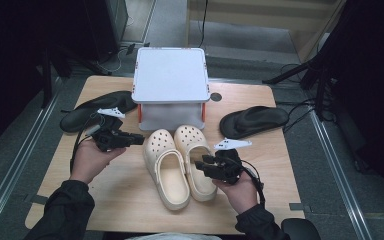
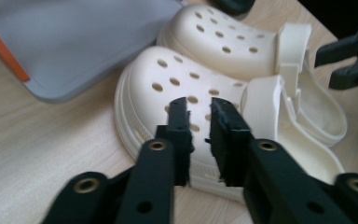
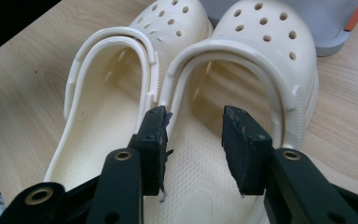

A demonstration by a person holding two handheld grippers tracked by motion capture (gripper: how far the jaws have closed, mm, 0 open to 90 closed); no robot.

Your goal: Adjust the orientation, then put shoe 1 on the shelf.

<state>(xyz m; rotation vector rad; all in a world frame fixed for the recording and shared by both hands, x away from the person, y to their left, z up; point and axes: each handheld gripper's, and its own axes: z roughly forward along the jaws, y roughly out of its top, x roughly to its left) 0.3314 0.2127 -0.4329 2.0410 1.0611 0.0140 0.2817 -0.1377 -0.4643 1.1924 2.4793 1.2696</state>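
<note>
Two cream clogs (image 1: 180, 165) are seen side by side in the middle of the wooden table (image 1: 280, 165), toes just in front of the grey box (image 1: 170, 87). Smooth moulded foam is shown, with rounded toes dotted by round holes, a ribbed band along the sole edge and heel straps folded forward over the openings. Inside, a fine pebbled footbed can be made out.

The left gripper (image 1: 137, 139) is held above the table beside the left clog's toe, its jaws nearly together with a thin gap and nothing between them. The right gripper (image 1: 205, 162) is poised over the right clog's opening, its jaws set moderately apart, nothing clamped; the pads are worn and ragged.

Two black flip-flops are counted: one (image 1: 95, 112) at the far left, one (image 1: 252, 121) at the right.
</note>
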